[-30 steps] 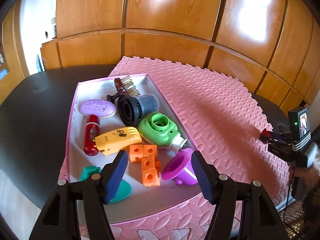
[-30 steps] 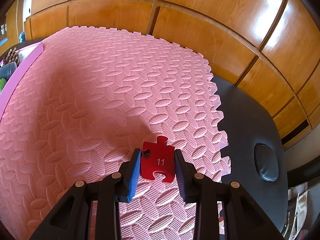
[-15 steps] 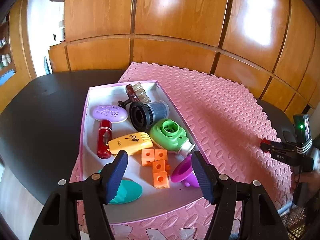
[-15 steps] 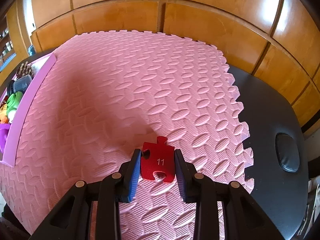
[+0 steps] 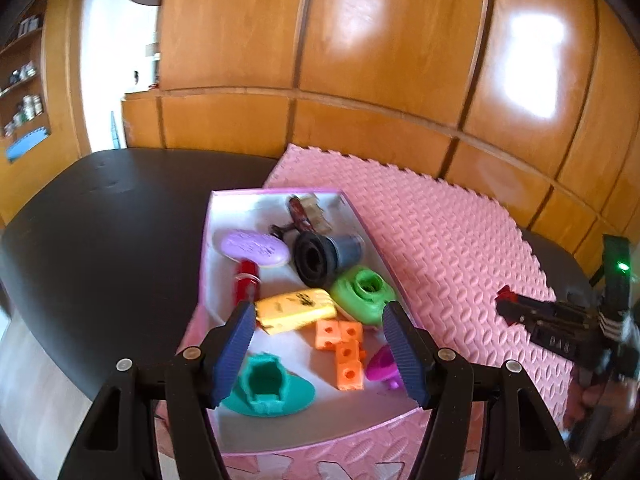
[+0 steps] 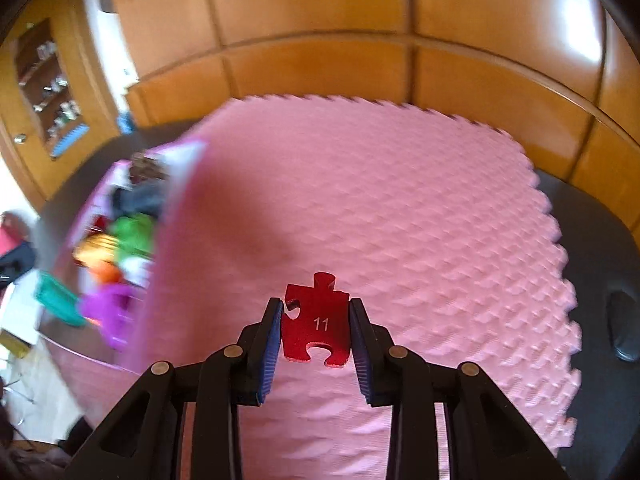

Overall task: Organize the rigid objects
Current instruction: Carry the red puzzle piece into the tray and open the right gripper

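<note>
Risk number one is the thin grip on the red puzzle piece (image 6: 316, 322). The right gripper (image 6: 317, 334) is closed narrow on it and its blue pads (image 6: 271, 344) press only the two side edges, so the flat piece with the number 11 hangs in the air over the pink foam mat (image 6: 400, 208). If the hand swings fast toward the box, I think the piece can turn between the pads or slip out and fall on the mat.

The pink box (image 5: 206, 264) stands on the mat at the left side and it is already crowded: a yellow toy (image 5: 294, 310), orange cubes (image 5: 344, 350), a green part (image 5: 362, 292), a black cylinder (image 5: 320, 256), a teal piece (image 5: 268, 388) and others. A piece dropped from high can bounce off these things and jump over the low wall.

The left gripper (image 5: 320, 352) hovers just above the near end of the box, half open, with nothing between its pads. It seems to stand exactly where the right one must arrive, so the two tools could hit each other; the right wrist view is blurred on that side, so the free space there is hard to judge.
</note>
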Motion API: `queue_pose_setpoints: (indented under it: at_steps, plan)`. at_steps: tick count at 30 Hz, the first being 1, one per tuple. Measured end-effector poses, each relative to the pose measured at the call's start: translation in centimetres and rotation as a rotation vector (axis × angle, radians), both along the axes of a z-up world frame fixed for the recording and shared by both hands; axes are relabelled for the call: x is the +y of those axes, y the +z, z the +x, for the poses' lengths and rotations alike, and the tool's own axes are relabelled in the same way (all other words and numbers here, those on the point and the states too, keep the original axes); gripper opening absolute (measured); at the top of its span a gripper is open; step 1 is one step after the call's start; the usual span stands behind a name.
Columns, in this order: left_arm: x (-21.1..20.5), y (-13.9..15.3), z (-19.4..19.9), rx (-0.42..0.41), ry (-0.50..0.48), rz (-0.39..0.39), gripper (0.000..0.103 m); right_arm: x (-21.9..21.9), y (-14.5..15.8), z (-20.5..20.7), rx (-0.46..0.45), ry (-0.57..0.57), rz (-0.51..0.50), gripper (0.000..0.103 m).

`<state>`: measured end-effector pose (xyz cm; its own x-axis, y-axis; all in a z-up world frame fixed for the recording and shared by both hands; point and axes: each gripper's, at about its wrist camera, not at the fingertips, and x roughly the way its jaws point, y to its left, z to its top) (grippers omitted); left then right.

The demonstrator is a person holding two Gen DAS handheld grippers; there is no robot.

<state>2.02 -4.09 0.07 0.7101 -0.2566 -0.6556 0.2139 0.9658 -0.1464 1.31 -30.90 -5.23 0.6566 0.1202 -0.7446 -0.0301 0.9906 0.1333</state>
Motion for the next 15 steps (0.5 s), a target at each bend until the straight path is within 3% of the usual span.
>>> queue_pose_setpoints:
  at_steps: [6,15]
  plan:
    - [4.1,1.5,0.6,-0.043,0.119,-0.024,0.068,7.8,3.0,0.9,-0.088,0.195,0.044,0.032]
    - [8.2,0.4,0.5,-0.019,0.222,-0.033,0.069,16.5,1.9,2.6,-0.062,0.380,0.039,0.032]
